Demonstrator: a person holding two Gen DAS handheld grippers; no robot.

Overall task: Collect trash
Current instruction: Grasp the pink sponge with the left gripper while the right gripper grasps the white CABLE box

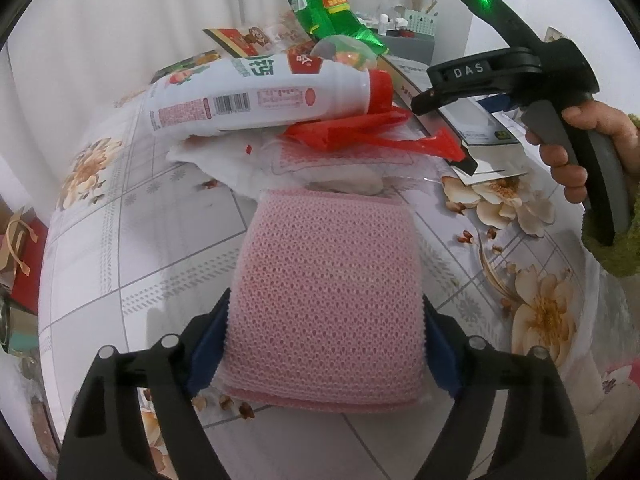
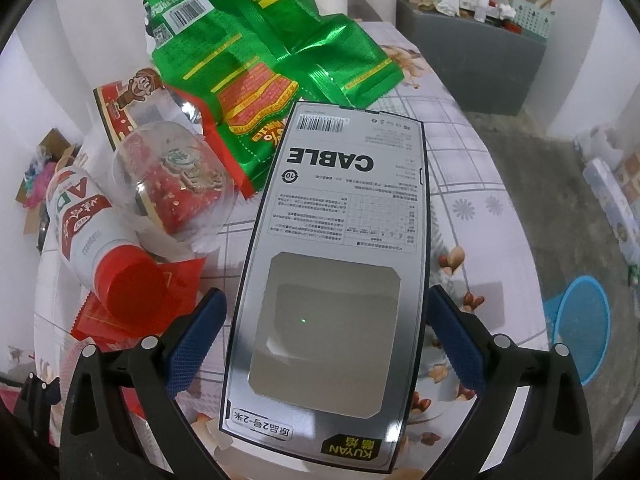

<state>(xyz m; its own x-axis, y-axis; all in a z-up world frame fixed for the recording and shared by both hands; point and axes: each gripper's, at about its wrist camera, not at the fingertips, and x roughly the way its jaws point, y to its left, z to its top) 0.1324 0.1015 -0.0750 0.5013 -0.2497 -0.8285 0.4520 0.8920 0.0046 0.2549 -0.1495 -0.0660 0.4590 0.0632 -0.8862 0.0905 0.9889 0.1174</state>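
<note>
We logged the left tool (image 1: 325, 344) clamped on a pink mesh pack (image 1: 326, 300), both blue pads pressed to its sides, held low over the floral tabletop (image 1: 132, 216). The left view alone showed the pack. It also showed the right tool (image 1: 448, 100) from outside, gripped by the person's right hand (image 1: 568, 160), its tip near a red wrapper (image 1: 360, 128).

The right tool (image 2: 328, 332) straddled a grey cable box (image 2: 340, 264); the box lay between the blue fingers (image 2: 196, 336), with a small gap visible at each side, so we read the jaws as parted, not pinching. Only the right view showed the box's printed face.

Both views caught the trash heap: a white bottle with a red cap (image 1: 260, 92) (image 2: 100, 252) on its side, and a green foil bag (image 1: 332, 12) (image 2: 264, 56) behind it. A clear plastic cup (image 2: 172, 184) lay beside the bottle. A blue basket (image 2: 584, 324) on the floor appeared only in the right view.
</note>
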